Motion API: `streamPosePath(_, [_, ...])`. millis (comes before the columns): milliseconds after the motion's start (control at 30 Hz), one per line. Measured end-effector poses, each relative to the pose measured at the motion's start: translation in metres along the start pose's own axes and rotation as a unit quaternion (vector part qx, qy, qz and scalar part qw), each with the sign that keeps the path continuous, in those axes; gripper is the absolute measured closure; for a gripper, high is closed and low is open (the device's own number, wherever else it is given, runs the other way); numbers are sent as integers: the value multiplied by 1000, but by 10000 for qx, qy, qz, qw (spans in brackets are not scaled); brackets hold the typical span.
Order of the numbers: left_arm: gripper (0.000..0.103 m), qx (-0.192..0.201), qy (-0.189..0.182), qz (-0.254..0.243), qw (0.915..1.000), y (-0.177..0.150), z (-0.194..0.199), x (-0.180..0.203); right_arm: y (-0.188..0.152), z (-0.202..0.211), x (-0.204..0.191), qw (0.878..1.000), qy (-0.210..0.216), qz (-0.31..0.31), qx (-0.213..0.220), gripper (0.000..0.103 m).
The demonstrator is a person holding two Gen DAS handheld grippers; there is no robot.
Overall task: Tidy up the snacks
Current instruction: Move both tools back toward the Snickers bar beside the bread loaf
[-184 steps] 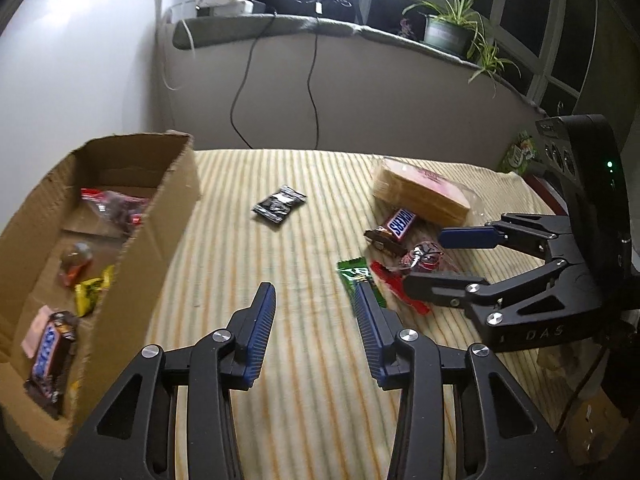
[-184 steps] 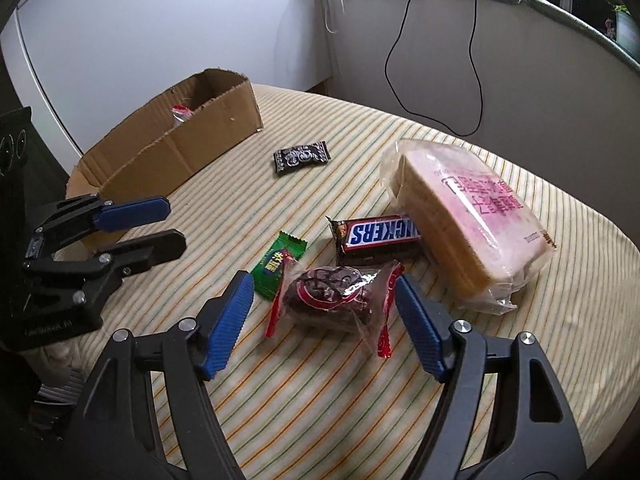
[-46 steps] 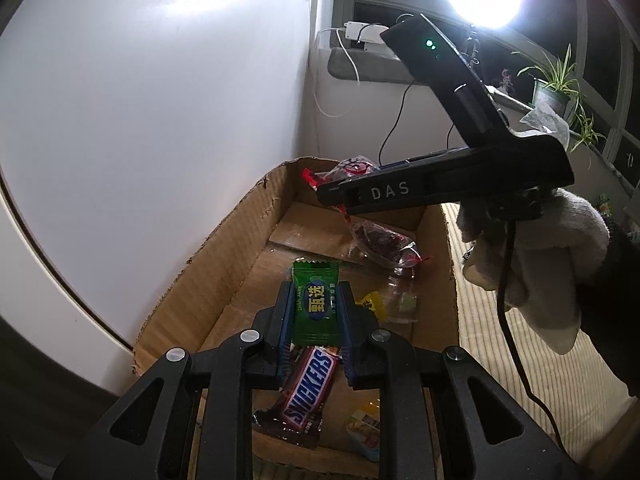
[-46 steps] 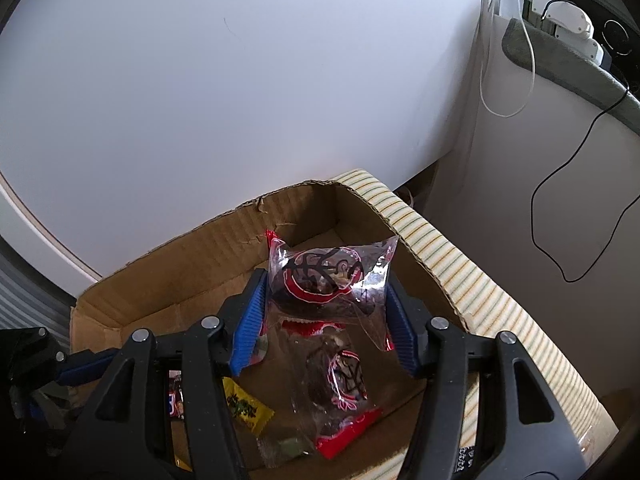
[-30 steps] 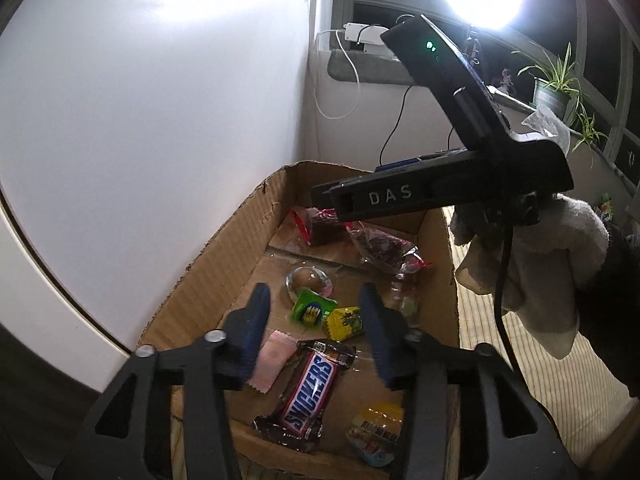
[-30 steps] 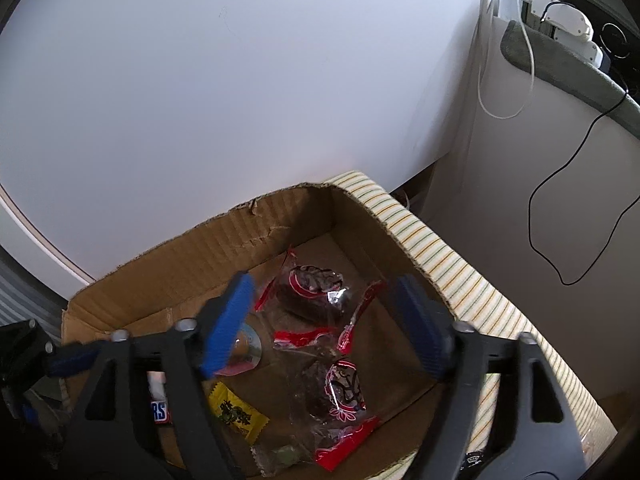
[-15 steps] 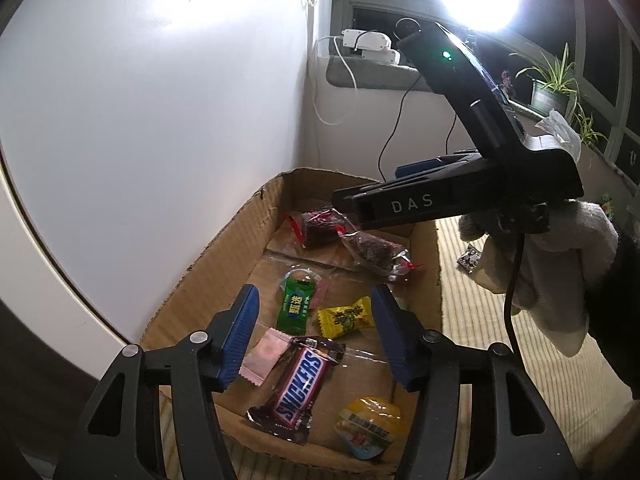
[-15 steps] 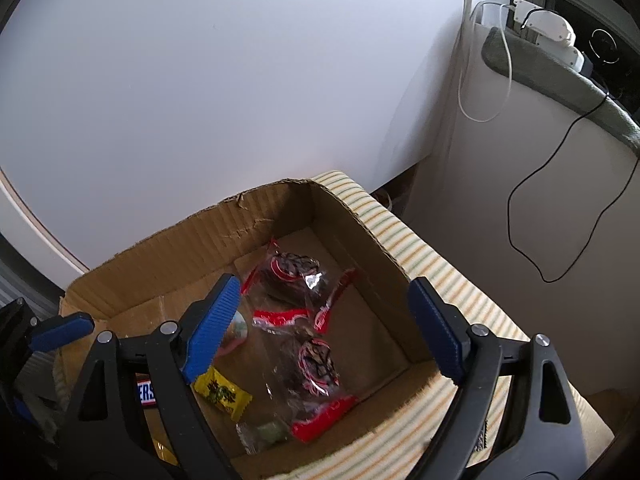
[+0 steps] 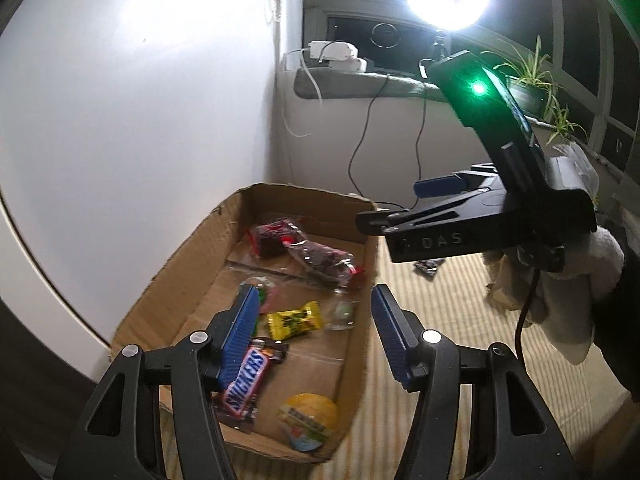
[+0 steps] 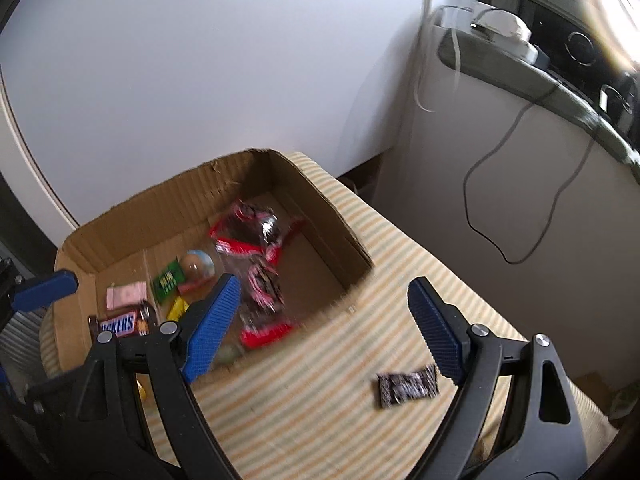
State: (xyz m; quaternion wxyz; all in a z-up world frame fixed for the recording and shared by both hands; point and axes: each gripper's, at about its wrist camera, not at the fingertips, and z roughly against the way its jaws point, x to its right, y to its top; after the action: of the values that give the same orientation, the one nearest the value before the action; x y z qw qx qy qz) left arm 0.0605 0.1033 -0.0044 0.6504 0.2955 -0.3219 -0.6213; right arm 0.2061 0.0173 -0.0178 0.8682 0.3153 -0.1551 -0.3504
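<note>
Snacks lie in the cardboard box (image 9: 168, 280), my landmark: nearest its front wall I see a Snickers bar (image 9: 245, 380), red-wrapped cakes (image 10: 256, 232) at its far end. My left gripper (image 9: 312, 336) and right gripper (image 10: 324, 320) both stand spread and empty above it. One black packet (image 10: 408, 390) lies outside on the striped cloth (image 10: 320, 400).

The left gripper (image 9: 314, 334) hangs with jaws apart and empty above the cardboard box (image 9: 362, 344). Between the jaws lies a yellow candy (image 9: 295, 319); under the left jaw, a Snickers bar (image 9: 245, 381). Beyond them, the right gripper (image 9: 396, 208) hovers.
</note>
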Motion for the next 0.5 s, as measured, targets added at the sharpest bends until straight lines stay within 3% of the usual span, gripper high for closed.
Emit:
streamPosePath(267, [44, -18, -228, -155, 9996, 0, -5, 33, -30, 39, 36, 9987, -153, -404, 253, 15])
streamPosePath(367, [33, -31, -320, -226, 9992, 0, -9, 47, -41, 54, 49, 9980, -201, -510, 301, 15])
streamPosePath(500, [31, -90, -393, -286, 9988, 0, -13, 63, -56, 68, 70, 9965, -236, -721, 348, 15])
